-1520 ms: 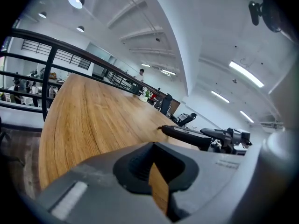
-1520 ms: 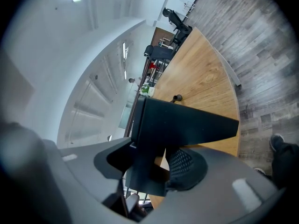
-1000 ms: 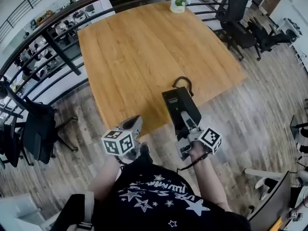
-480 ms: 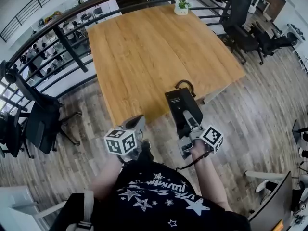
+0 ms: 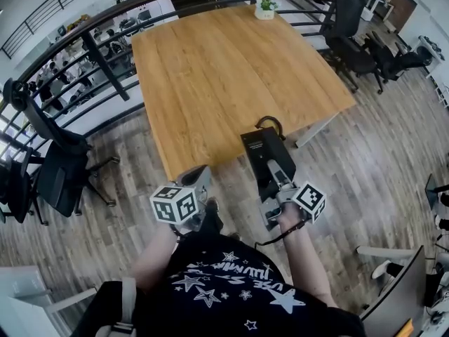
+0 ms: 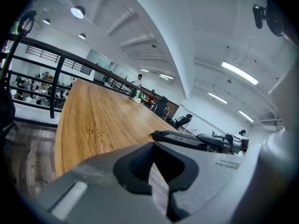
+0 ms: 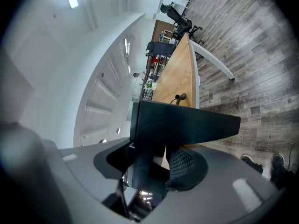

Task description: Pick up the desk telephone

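Right gripper clenched on near end of phone; phone in air over near edge of table, cord at far end. Left gripper jaws apart, empty. Phone probably stiff, smooth, front-heavy: better hold body, not cord.

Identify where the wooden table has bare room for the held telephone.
Nearly the whole wooden table is bare, from its near edge to the railing. Only the far edge holds a potted plant. Office chairs crowd its far right corner.
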The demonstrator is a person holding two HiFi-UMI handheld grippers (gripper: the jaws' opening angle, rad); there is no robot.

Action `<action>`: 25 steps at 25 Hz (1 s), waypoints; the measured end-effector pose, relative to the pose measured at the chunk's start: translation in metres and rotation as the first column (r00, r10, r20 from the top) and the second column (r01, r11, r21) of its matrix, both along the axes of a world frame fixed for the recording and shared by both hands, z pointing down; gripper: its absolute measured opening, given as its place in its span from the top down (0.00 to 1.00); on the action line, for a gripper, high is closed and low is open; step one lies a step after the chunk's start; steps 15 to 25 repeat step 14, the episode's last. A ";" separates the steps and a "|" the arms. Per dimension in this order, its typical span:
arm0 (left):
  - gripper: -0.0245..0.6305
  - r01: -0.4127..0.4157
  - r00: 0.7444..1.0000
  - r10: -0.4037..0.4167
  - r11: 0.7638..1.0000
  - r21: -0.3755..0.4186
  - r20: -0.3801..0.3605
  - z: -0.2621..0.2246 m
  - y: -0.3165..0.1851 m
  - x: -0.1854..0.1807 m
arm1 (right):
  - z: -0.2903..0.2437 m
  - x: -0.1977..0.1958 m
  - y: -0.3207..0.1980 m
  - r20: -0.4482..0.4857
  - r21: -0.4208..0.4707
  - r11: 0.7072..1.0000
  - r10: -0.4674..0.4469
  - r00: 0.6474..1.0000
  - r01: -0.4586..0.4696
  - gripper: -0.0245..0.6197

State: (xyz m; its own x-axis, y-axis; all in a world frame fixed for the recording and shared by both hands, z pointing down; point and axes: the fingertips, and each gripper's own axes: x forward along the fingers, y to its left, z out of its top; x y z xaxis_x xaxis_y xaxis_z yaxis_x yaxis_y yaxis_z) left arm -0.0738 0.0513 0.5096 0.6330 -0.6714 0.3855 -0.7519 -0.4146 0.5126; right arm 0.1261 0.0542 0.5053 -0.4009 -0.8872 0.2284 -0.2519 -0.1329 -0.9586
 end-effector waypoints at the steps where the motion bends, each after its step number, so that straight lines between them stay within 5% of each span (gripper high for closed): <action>1: 0.96 0.001 1.000 -0.001 1.000 0.002 -0.001 0.002 0.003 0.000 | 0.002 0.000 0.005 0.000 -0.006 1.000 0.001 1.000 -0.001 0.64; 25: 0.96 0.025 1.000 -0.025 1.000 0.008 -0.003 0.019 0.035 -0.007 | 0.017 -0.007 0.034 -0.010 0.026 0.999 -0.027 1.000 0.027 0.63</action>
